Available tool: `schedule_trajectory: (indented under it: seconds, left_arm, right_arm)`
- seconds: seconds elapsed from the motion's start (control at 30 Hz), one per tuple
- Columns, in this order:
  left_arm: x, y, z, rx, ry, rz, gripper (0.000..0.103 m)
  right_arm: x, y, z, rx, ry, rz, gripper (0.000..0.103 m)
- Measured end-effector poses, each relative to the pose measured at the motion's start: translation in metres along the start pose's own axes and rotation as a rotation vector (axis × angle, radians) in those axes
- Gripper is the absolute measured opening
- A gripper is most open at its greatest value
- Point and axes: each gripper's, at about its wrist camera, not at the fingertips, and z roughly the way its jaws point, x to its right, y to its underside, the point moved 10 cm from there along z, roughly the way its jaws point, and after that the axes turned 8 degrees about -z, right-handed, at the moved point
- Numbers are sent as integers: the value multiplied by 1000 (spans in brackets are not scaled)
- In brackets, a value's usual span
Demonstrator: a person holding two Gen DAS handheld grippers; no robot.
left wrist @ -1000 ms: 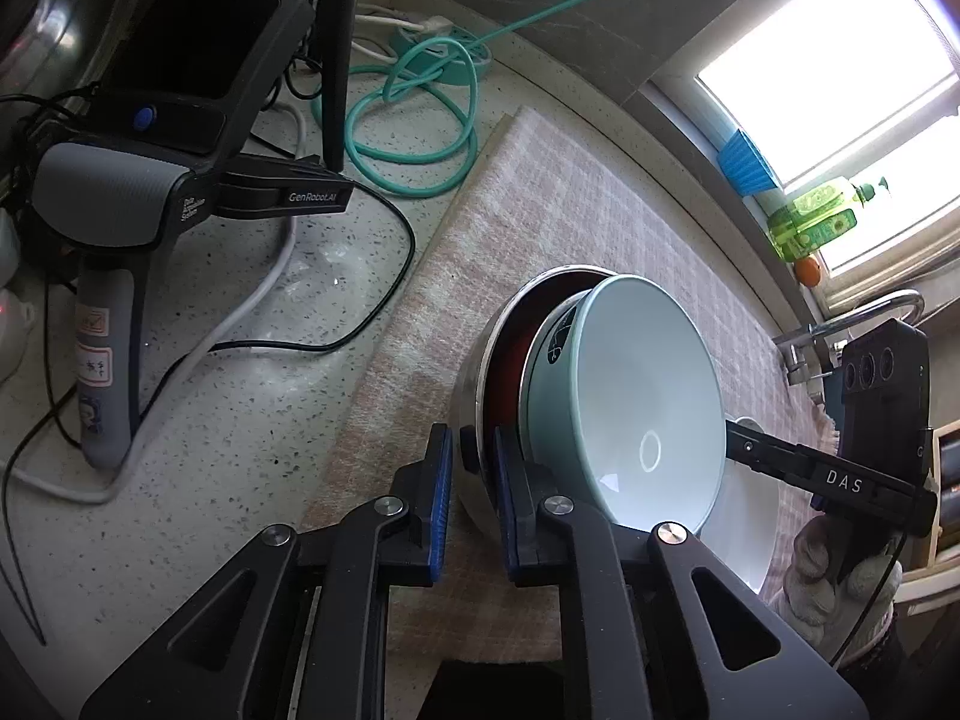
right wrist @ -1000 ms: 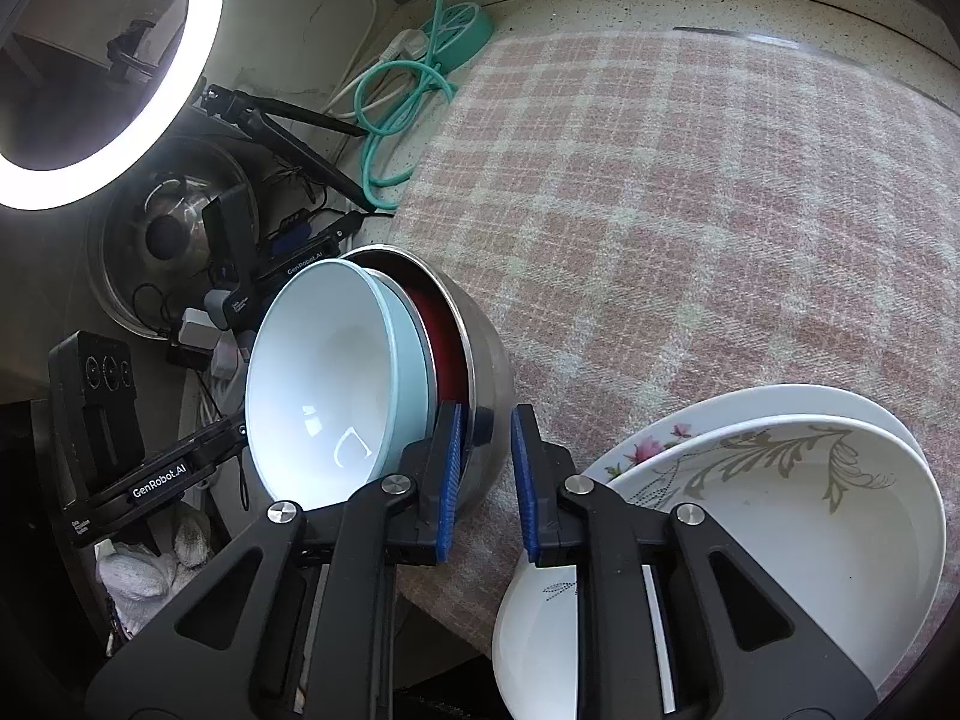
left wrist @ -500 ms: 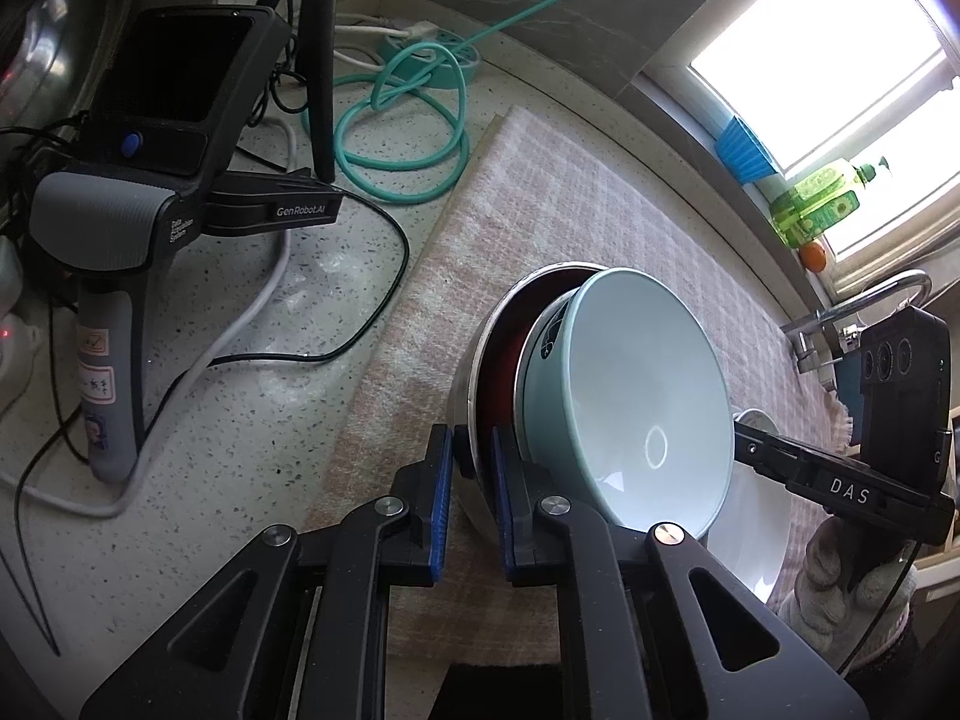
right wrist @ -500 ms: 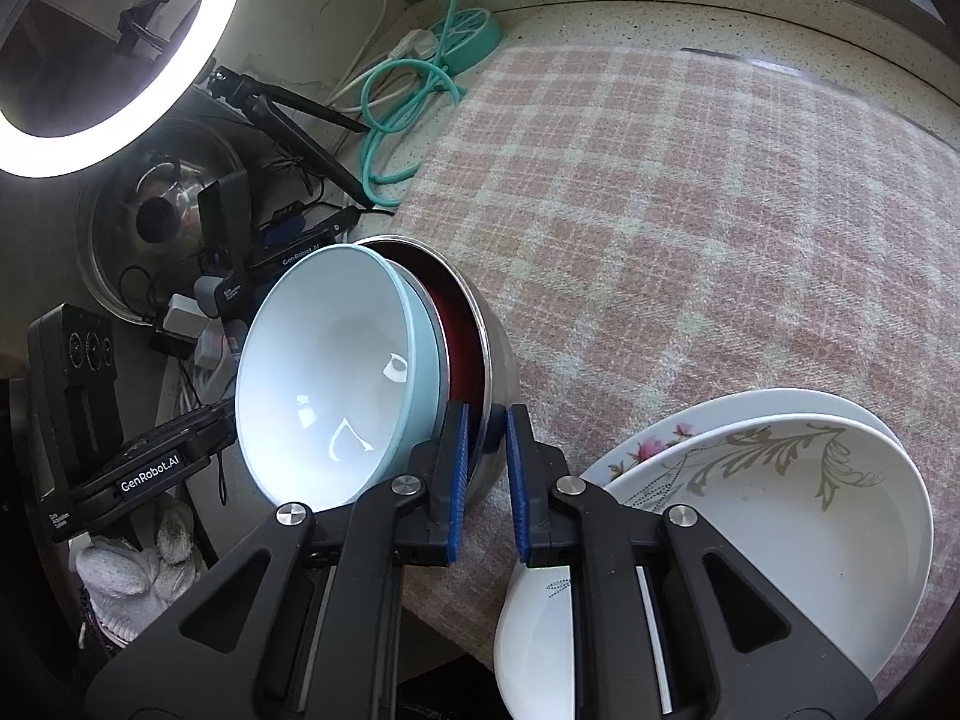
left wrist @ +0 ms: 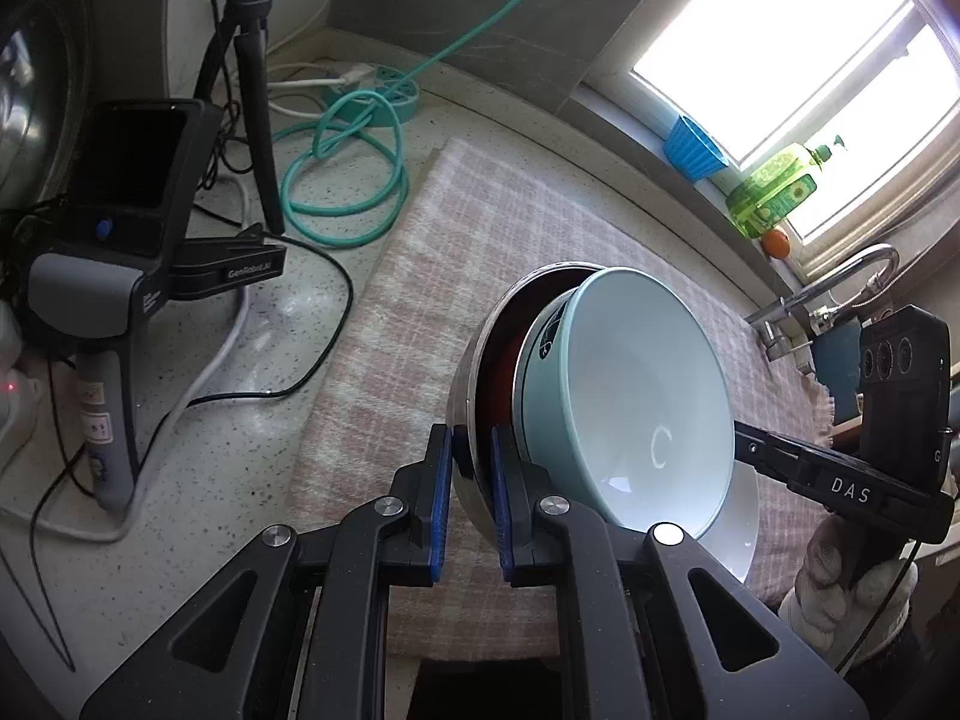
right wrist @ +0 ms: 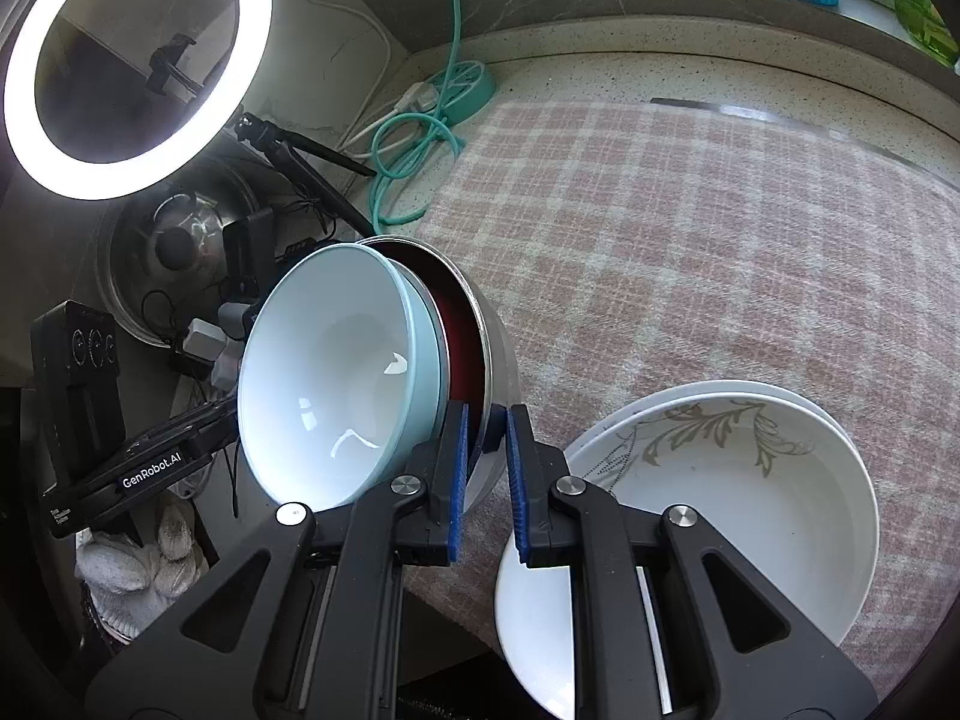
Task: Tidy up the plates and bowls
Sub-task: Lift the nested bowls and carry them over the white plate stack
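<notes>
A nested stack of bowls hangs tilted above the checked cloth: a steel bowl outside, a red bowl inside it, and a light blue bowl innermost. My left gripper is shut on the steel bowl's rim at one side. My right gripper is shut on the rim at the opposite side. Two white plates with a leaf pattern lie stacked on the cloth near its front edge, just right of my right gripper.
A ring light on a tripod, a coiled teal cable, a spare gripper device and a metal pot crowd the counter's left. A faucet, soap bottle and blue cup line the window side.
Both grippers have risen with the bowl stack, which now hangs higher over the cloth. The grip on the steel rim is unchanged.
</notes>
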Motion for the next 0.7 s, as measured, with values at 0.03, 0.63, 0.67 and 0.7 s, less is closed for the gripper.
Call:
schedule_trajectory:
  seconds: [0.03,0.63,0.67,0.7]
  left_arm:
    - [5,0,-1,1,6,9,10]
    - [97,17,22,-66,103,172,11]
    - [101,20,25,-74,107,179,11]
    - [105,23,27,-82,109,187,11]
  right_arm:
    - [1,0,-6,8,3,4,13]
    - [65,35,-85,109,92,138,13]
    - [69,38,-87,111,97,147,13]
    - [73,41,-90,112,102,156,13]
